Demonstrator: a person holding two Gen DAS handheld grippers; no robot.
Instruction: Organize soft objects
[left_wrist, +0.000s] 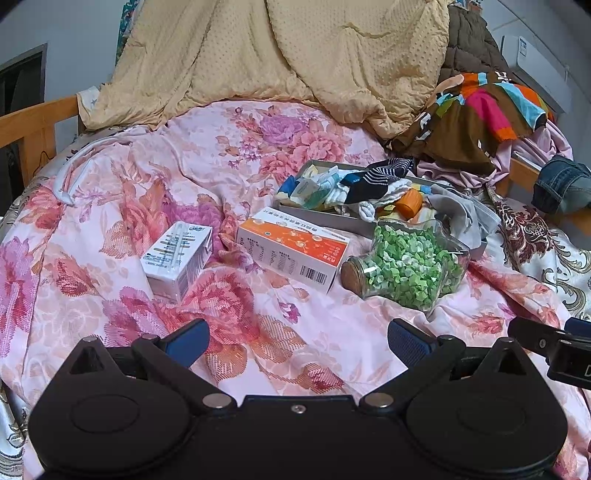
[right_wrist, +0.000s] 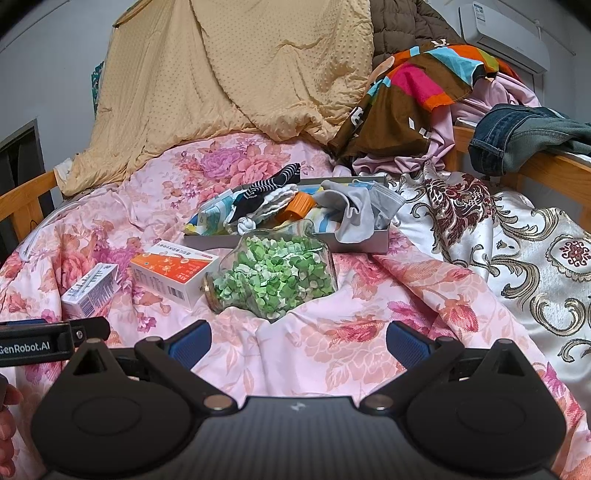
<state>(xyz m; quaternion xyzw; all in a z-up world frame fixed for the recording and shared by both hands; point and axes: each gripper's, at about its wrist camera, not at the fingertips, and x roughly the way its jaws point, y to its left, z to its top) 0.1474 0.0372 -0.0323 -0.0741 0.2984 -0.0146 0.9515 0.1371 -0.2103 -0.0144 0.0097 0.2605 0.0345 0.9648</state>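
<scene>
"GenRobot.AI" on left hand-held gripper (right_wrist: 35, 345); jaws apart.

the shallow grey cardboard tray (right_wrist: 364, 242) ahead of the right claw has its floor buried under a heap of socks and small packets, so the contents underneath cannot be made out. the small print on the orange-and-white carton (left_wrist: 291, 251), ahead of the left claw, is too fine to read. far right of that claw, the folded blue denim garment (left_wrist: 563, 188) is cut off by the frame edge. at the right claw's lower left, a person's hand (right_wrist: 8, 428) is mostly out of frame.
</scene>
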